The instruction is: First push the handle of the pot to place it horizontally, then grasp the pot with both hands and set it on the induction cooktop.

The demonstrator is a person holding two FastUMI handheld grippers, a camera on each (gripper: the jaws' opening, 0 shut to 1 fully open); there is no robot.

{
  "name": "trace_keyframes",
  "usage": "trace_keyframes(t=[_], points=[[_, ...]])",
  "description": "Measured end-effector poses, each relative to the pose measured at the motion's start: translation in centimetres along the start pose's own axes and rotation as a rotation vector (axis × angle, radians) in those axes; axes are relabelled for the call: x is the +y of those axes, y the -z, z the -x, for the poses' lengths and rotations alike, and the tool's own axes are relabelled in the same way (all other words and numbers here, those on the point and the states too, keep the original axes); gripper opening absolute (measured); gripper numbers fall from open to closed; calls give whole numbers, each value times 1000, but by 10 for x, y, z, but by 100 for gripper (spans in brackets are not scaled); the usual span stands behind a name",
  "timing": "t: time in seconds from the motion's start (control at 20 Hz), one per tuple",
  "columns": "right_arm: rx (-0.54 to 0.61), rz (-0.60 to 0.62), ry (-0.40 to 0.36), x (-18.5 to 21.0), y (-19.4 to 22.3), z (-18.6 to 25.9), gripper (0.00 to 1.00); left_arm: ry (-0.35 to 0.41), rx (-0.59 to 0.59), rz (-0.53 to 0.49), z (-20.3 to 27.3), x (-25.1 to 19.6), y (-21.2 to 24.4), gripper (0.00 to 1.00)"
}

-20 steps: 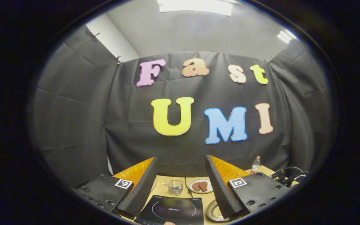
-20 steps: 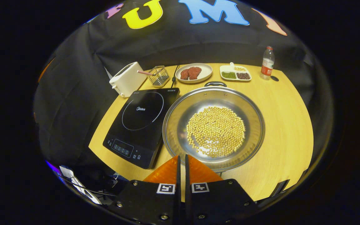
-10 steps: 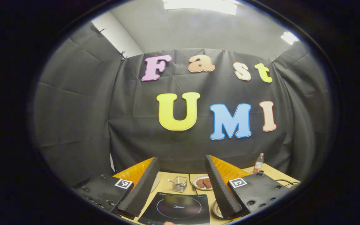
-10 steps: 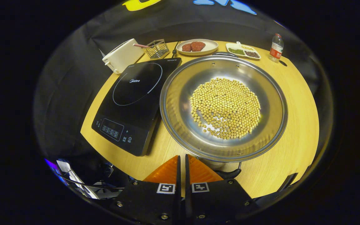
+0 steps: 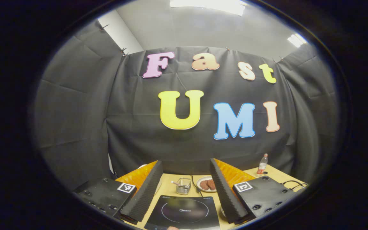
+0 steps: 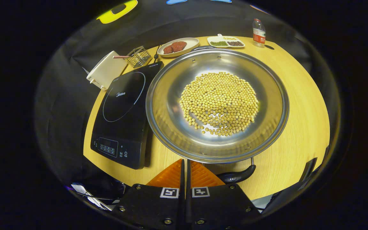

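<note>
A round wooden table carries a wide, shiny steel pot of soybeans beside the flat glass induction cooktop. The right gripper is clenched empty near the pot's handle; the left gripper gapes wide, released.

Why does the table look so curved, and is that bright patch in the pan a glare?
Right gripper view: the fisheye lens bows the round table and stretches the pot; overhead light gives a bright glare on the metal among the beans, and the edges darken. Left gripper view: ceiling lights blow out white, the wall cloth curves, and the induction cooktop looks dim.
</note>
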State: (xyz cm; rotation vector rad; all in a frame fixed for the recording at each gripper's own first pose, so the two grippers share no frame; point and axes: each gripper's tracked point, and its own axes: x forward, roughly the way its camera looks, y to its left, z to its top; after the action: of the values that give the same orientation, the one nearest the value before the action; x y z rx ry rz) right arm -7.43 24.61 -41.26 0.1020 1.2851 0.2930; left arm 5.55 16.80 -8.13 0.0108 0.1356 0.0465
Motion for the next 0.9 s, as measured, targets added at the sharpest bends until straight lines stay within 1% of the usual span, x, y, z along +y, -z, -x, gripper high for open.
trace_keyframes(t=[0.15,0.2,0.35,0.5,0.6,0.65,0.7,0.8,0.85,0.9], points=[[-12,5,10,-11,0,3,1,15,11,12,-5,-10,3,98],[-14,-1,6,-15,0,5,1,16,14,10,-6,-14,3,96],[-20,-21,-11,-28,0,11,1,23,-3,12,-8,-34,-5,98],[-5,7,-16,-49,-1,17,1,-5,-31,16,-12,-42,-20,96],[9,23,-26,-62,-2,20,1,-34,-50,-2,-15,-47,-29,98],[16,24,-31,-69,-4,21,1,-48,-55,-12,-16,-49,-31,95],[23,26,-36,-74,-5,21,1,-59,-58,-19,-18,-52,-35,96],[34,34,-39,-86,-8,22,1,-71,-60,-26,-19,-61,-37,95],[43,41,-38,-93,-8,21,1,-73,-59,-28,-20,-67,-37,97],[47,45,-34,-99,-9,22,1,-75,-55,-31,-22,-72,-37,96]])
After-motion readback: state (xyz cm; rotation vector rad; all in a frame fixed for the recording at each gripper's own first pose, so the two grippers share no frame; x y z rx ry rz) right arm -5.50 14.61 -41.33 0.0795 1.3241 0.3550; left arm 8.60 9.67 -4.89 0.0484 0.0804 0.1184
